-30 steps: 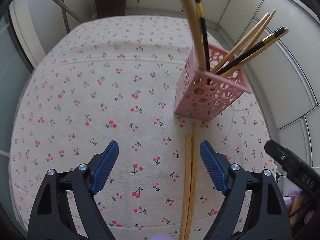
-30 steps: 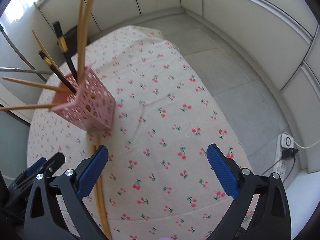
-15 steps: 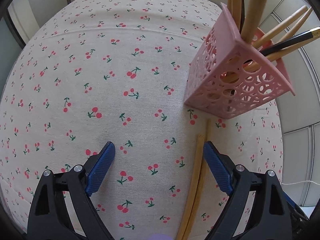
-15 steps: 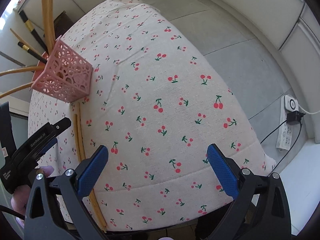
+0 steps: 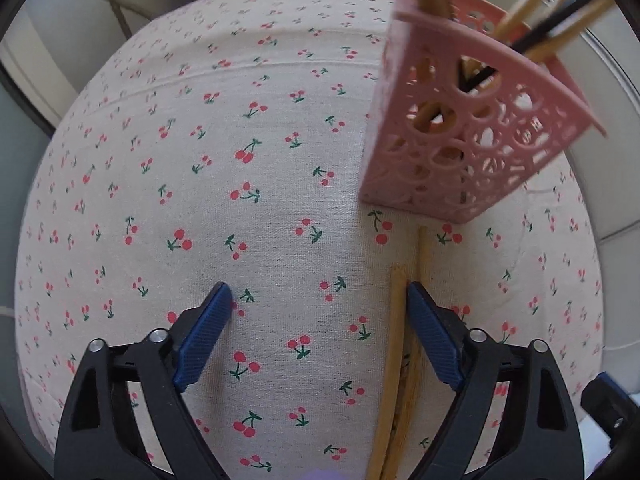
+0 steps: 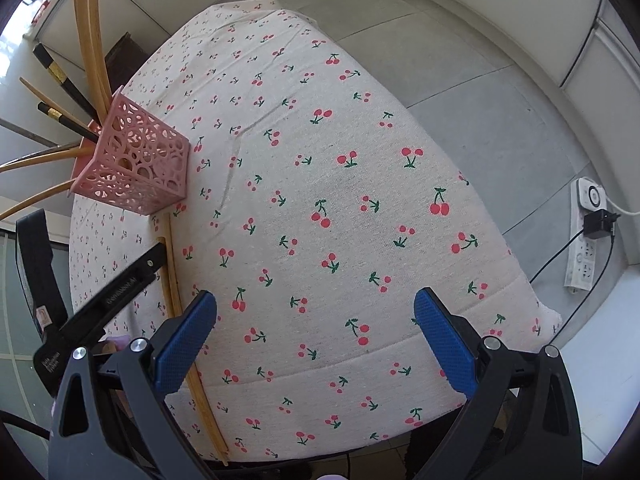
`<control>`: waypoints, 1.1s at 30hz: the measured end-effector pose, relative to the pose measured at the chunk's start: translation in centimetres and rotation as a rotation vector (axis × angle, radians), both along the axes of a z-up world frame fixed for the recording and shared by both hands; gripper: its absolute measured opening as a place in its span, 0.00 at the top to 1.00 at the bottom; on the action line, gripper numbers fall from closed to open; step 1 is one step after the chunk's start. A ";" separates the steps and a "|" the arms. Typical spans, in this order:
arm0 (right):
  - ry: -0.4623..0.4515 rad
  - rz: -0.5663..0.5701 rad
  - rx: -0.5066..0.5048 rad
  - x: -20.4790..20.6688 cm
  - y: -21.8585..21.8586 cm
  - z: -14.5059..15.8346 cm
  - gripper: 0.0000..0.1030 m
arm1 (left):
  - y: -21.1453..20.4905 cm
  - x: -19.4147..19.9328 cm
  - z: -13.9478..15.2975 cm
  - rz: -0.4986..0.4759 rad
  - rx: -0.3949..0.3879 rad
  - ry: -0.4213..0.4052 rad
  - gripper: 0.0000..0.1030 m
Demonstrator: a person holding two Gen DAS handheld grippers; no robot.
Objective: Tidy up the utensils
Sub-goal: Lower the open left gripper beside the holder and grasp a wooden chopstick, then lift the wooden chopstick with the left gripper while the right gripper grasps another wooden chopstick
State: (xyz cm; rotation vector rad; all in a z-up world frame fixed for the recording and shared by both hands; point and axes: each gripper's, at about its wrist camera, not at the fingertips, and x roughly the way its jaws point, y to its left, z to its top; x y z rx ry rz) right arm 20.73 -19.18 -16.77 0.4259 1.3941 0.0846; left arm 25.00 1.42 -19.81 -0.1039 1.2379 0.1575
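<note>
Between the left tool's (image 5: 319, 306) blue pads lies mostly bare cherry-print cloth (image 5: 256, 168) over the worktop; jaws wide, just been closing a little, gripping nothing. Two loose wooden chopsticks (image 5: 396, 344) lie side by side on the cloth at its right pad (image 5: 432, 336): one just inside it, the other running under it; whether pad and stick touch, can't tell. Ahead and right of the left tool: pink perforated holder (image 5: 460, 152), upright, with wooden and black chopsticks (image 5: 532, 40) leaning out. Right tool (image 6: 316, 306) also spread wide, empty, only cloth between pads; the loose pair passes under its left pad (image 6: 184, 340). Left tool's finger shows there beside the sticks. Power strip (image 6: 584, 236) on the floor off to the right.
</note>
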 end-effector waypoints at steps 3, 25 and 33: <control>0.004 -0.001 0.001 0.1 0.1 -0.1 0.07 | -0.5 0.0 0.5 -0.027 0.001 -0.012 0.51; -0.119 0.076 -0.104 3.1 11.7 -0.5 0.07 | 8.6 -4.1 4.9 0.069 -0.112 -0.060 0.93; -0.148 0.096 -0.254 3.4 15.6 -2.5 0.07 | 8.5 -5.0 7.0 0.038 -0.119 -0.115 0.93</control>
